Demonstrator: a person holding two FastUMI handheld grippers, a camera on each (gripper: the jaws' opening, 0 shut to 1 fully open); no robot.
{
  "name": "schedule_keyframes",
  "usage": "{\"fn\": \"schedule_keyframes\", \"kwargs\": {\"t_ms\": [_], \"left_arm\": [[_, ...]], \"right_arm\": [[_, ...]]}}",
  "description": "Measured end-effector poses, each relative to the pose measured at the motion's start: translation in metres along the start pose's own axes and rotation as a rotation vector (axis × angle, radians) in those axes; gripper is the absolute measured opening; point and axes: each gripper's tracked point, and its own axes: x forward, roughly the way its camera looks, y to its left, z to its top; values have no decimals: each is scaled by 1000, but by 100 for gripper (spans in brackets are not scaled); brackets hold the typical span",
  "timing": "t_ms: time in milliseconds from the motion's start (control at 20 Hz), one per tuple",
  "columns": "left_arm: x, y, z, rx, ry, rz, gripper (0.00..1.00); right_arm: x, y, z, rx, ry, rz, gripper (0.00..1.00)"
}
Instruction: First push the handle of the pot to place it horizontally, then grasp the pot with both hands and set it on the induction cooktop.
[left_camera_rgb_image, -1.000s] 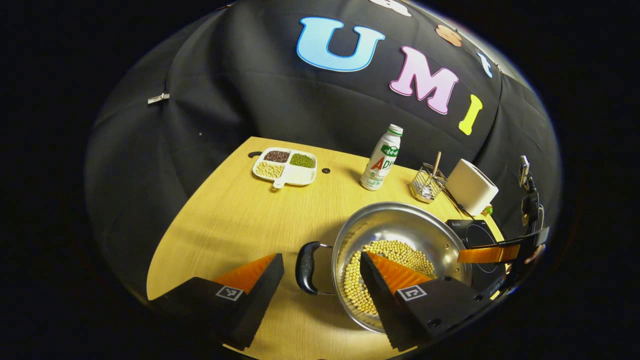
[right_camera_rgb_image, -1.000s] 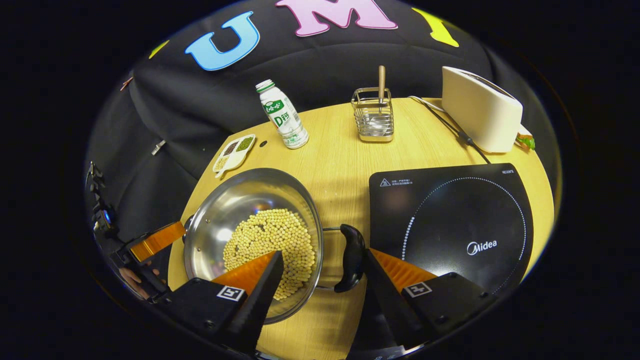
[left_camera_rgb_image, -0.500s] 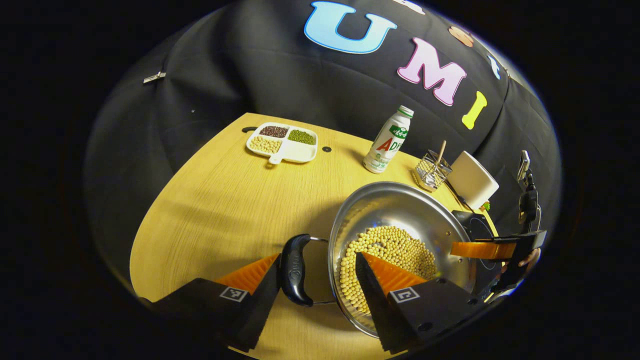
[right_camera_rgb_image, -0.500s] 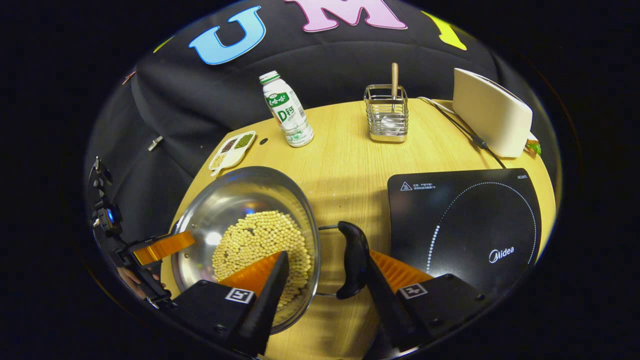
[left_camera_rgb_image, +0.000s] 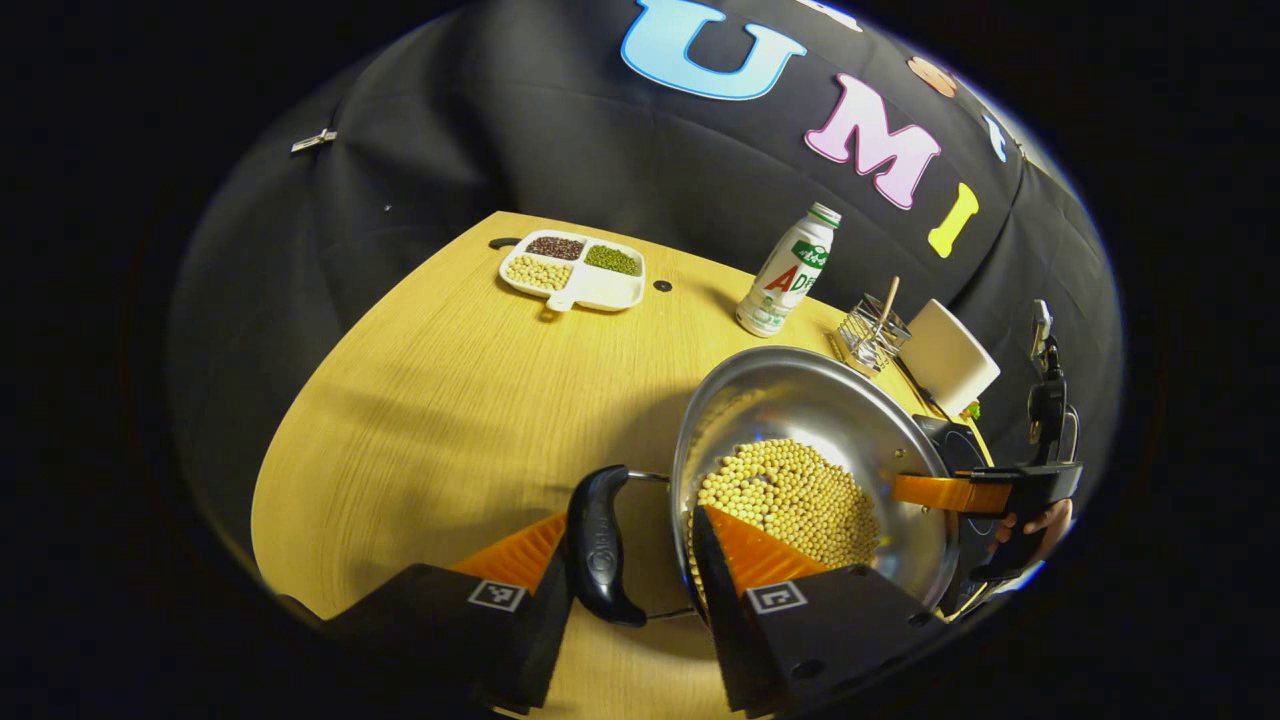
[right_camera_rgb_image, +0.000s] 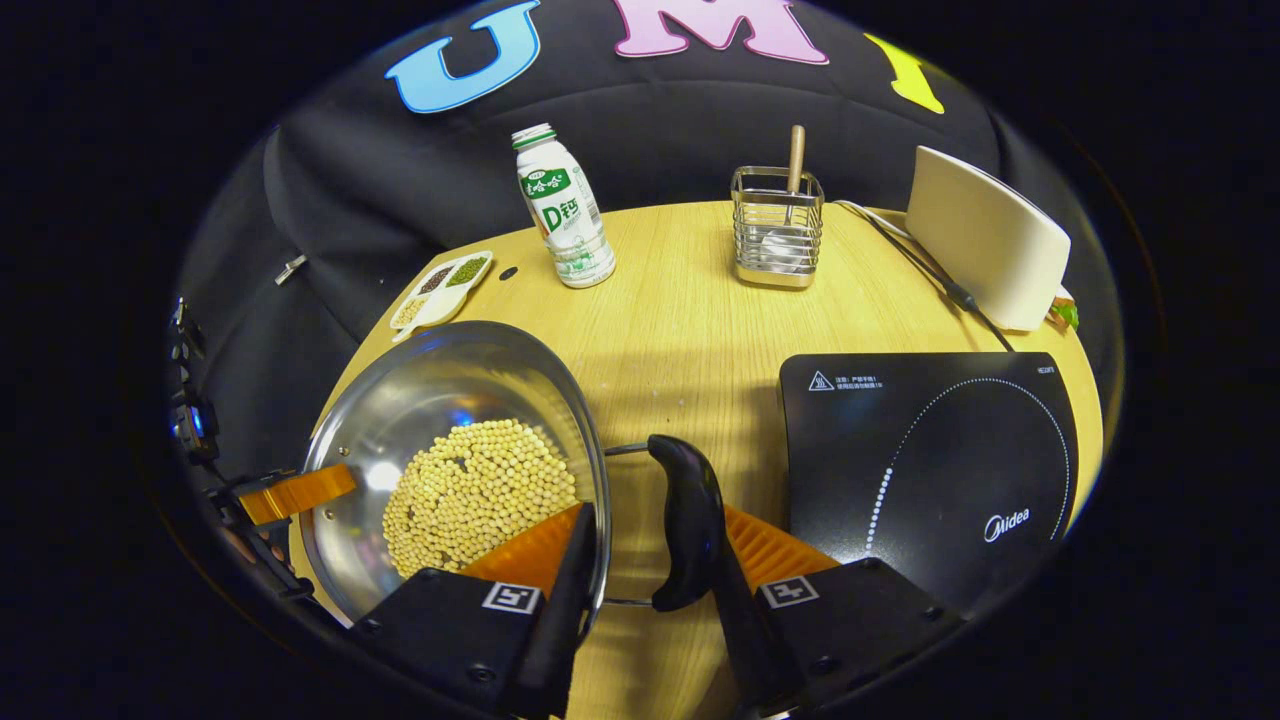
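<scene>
Since the earlier frames both claws had narrowed around the pot's two black handles and the pot had tilted. The left claw (left_camera_rgb_image: 628, 565) straddled the left handle (left_camera_rgb_image: 598, 546): one finger lay against the handle's outer side, the other reached over the rim among the soybeans (left_camera_rgb_image: 790, 495). I cannot tell whether both pressed. The right claw (right_camera_rgb_image: 650, 555) stood likewise about the right handle (right_camera_rgb_image: 684, 520), one finger touching it and the other at the rim, its grip equally unclear.

The wooden tabletop (left_camera_rgb_image: 450, 400) stood before a black cloth wall. The one steel pot (right_camera_rgb_image: 440, 440) sat at the near edge, left of the one black induction cooktop (right_camera_rgb_image: 930, 460) and apart from it. Along the far side stood one divided white dish (left_camera_rgb_image: 575, 272) holding three kinds of beans, one white bottle (right_camera_rgb_image: 560, 205), one wire holder (right_camera_rgb_image: 776, 228) with one wooden-handled utensil, and one white toaster (right_camera_rgb_image: 985, 240) with its cord.
</scene>
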Motion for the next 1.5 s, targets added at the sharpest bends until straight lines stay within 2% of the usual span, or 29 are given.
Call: {"fn": "schedule_keyframes", "kwargs": {"t_ms": [50, 100, 150, 300, 500, 700, 850, 900, 950, 1200, 1250, 1300, 1400, 1450, 1500], "left_arm": [[2, 1, -2, -7, 10, 1, 65], [1, 0, -6, -13, 19, 3, 65], [1, 0, -4, -15, 18, 8, 64], [2, -1, -4, 4, 19, 13, 59], [0, -4, -8, 26, 28, 21, 55], [-11, -8, -12, 18, 39, 23, 53], [-23, -19, -2, 41, 27, 30, 54], [-27, -22, 0, 50, 26, 33, 54], [-32, -27, 3, 61, 26, 34, 54], [-46, -68, 13, 93, 28, 18, 53], [-49, -78, 15, 99, 26, 13, 54], [-49, -89, 14, 104, 28, 7, 54], [-49, -112, 16, 111, 27, -3, 54], [-48, -122, 17, 113, 27, -8, 54], [-46, -133, 16, 113, 28, -14, 54]], "right_arm": [[-3, 0, 1, 7, 4, 0, 65], [-1, 0, 1, 12, 11, 3, 58], [-1, 0, -1, 22, 18, 3, 62], [-2, -1, -1, 23, 26, -2, 55], [-8, -3, -3, -5, 30, -17, 51], [-22, -5, -2, -13, 22, -25, 51], [-36, -5, 4, -8, 17, -16, 51], [-42, -7, 5, 0, 20, -15, 47], [-48, -10, 7, 7, 19, -14, 51], [-81, -35, 17, 49, 8, -24, 46], [-88, -43, 19, 55, 7, -27, 46], [-94, -51, 21, 59, 4, -31, 51], [-107, -68, 26, 69, 1, -38, 51], [-113, -78, 29, 72, 0, -41, 46], [-118, -88, 32, 72, -4, -45, 51]]}}
